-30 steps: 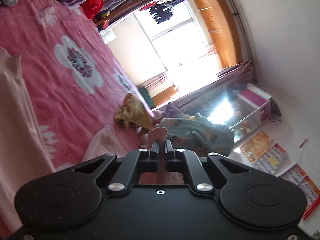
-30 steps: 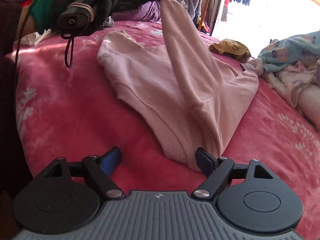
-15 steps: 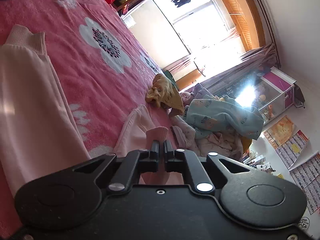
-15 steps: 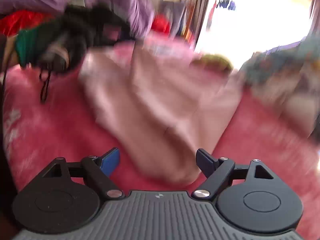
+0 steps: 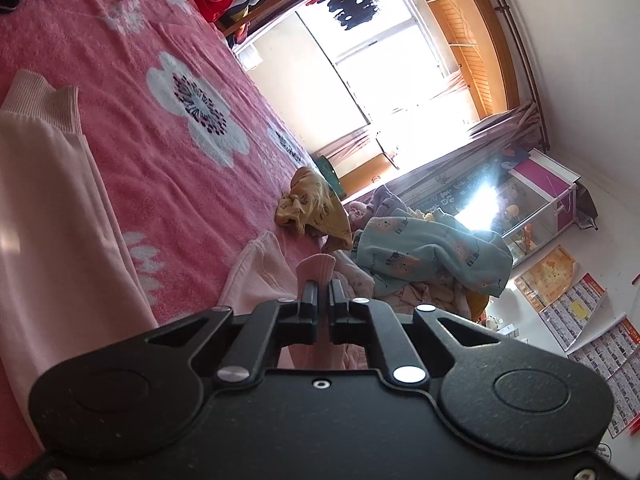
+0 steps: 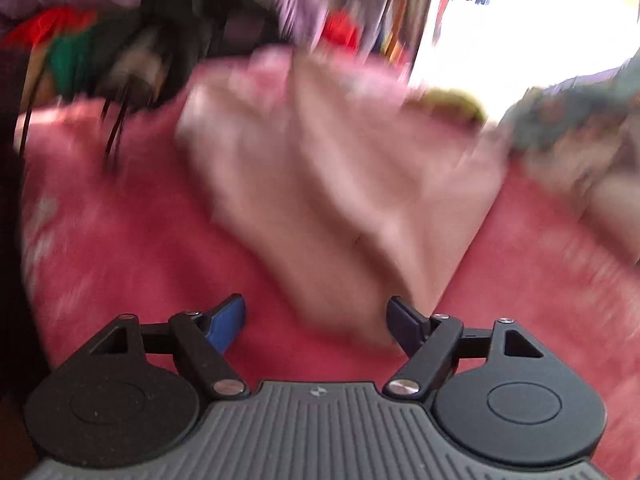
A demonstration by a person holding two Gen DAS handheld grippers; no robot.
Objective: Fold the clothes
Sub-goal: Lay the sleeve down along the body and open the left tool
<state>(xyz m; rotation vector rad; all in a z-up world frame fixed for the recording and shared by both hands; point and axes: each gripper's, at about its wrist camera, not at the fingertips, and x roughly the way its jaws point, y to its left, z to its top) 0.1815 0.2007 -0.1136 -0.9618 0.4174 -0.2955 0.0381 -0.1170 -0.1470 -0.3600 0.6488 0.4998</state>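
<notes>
Left tongs [image 5: 323, 292] are clenched on a ribbed cuff [image 5: 316, 266] of the pale pink sweatshirt [image 5: 48, 200] — the fabric pokes out just past the tips. Right tongs [image 6: 316, 320] stand wide and are closing a touch, pads pressing on nothing; the near hem of the sweatshirt [image 6: 320, 208] lies between the blue fingers [image 6: 226, 322], close to the right-hand one.

Biggest thing in play is the bed, spread with a pink blanket [image 5: 132, 40] patterned with white flowers [image 5: 198, 114]. Across it sprawls the sweatshirt, body flat on the blanket, one sleeve drawn over toward the left tongs; another ribbed cuff sits at the far left of the left wrist view. The right wrist view is heavily smeared, so finer folds can't be made out.

Further along the bed, a heap of laundry — a light blue printed garment [image 5: 432, 256] on top, pinkish pieces under it. Beside that pile, a crumpled yellow garment [image 5: 310, 208] rests on the blanket, well apart from the sweatshirt.
</notes>
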